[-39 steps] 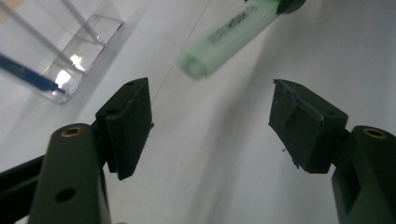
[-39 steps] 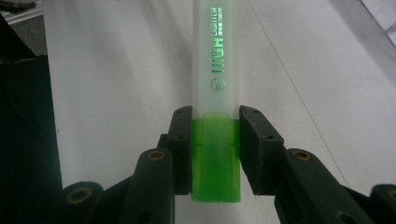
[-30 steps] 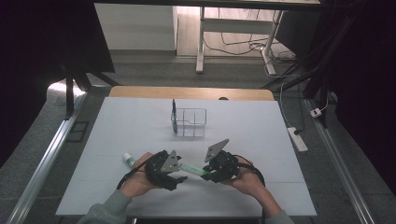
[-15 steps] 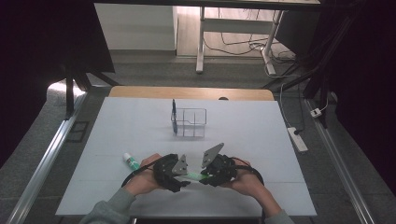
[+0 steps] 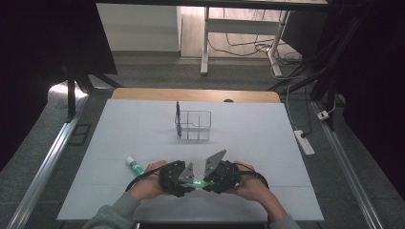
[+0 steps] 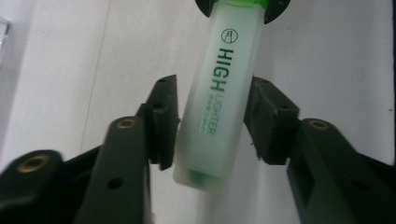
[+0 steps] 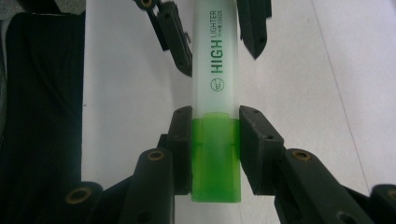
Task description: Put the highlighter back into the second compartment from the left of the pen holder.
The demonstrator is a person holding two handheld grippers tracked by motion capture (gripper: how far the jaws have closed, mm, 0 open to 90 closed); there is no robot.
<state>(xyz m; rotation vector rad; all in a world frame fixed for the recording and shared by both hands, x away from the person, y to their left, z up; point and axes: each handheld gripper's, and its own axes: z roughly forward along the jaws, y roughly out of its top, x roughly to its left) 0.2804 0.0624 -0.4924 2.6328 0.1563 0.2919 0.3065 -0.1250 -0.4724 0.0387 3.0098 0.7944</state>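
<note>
White tabletop (image 5: 267, 143), wooden far edge (image 5: 191, 94), dark room

High view above near edge, facing forward-down over table (image 5: 267, 129); gripper views close, facing each other; all share highlighter (image 5: 198, 182) (image 6: 215, 98) (image 7: 217, 107).

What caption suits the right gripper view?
Right gripper clamps the highlighter by its green cap.
</note>
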